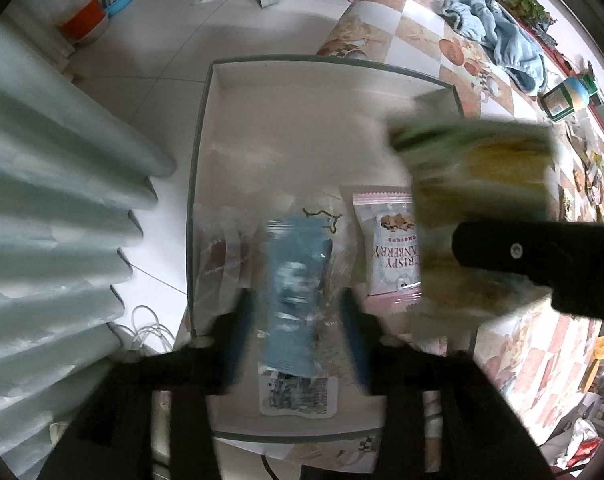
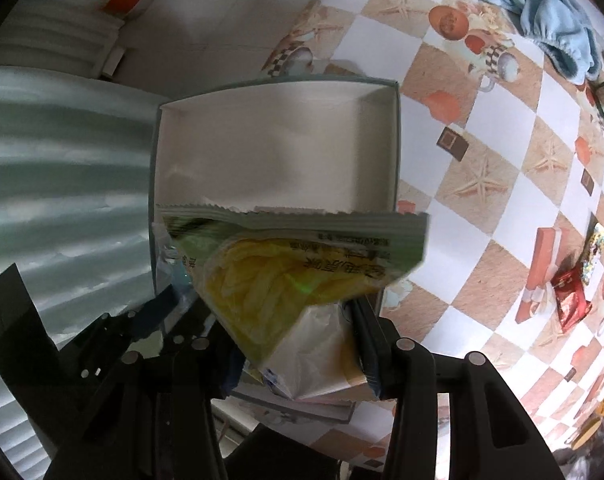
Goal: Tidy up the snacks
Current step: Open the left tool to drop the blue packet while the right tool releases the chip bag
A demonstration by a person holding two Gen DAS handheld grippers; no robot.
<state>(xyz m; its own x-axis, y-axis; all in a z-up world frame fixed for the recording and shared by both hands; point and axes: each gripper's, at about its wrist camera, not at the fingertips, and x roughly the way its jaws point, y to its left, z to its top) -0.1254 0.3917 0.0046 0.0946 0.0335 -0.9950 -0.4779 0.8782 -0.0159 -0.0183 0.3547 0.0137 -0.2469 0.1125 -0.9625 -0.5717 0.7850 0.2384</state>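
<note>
A shallow white box [image 1: 302, 92] with a grey rim lies at the table's left edge; it also shows in the right wrist view [image 2: 278, 144]. My left gripper [image 1: 298, 320] is over the box's near end with a blue snack packet [image 1: 292, 296] between its fingers; the view is blurred. A pink cranberry crisp packet [image 1: 385, 248] and a clear wrapped snack [image 1: 218, 256] lie in the box. My right gripper [image 2: 298, 344] is shut on a green and yellow snack packet [image 2: 286, 272] and holds it above the box's near right part. That packet shows blurred in the left wrist view [image 1: 477, 176].
The table has a checkered orange and white cloth [image 2: 481, 184]. A blue towel [image 1: 497, 36] lies at its far side. Small snacks, one a red packet [image 2: 571, 300], lie to the right. A ribbed grey radiator [image 1: 50, 216] stands left of the box. The tiled floor [image 1: 190, 44] lies beyond.
</note>
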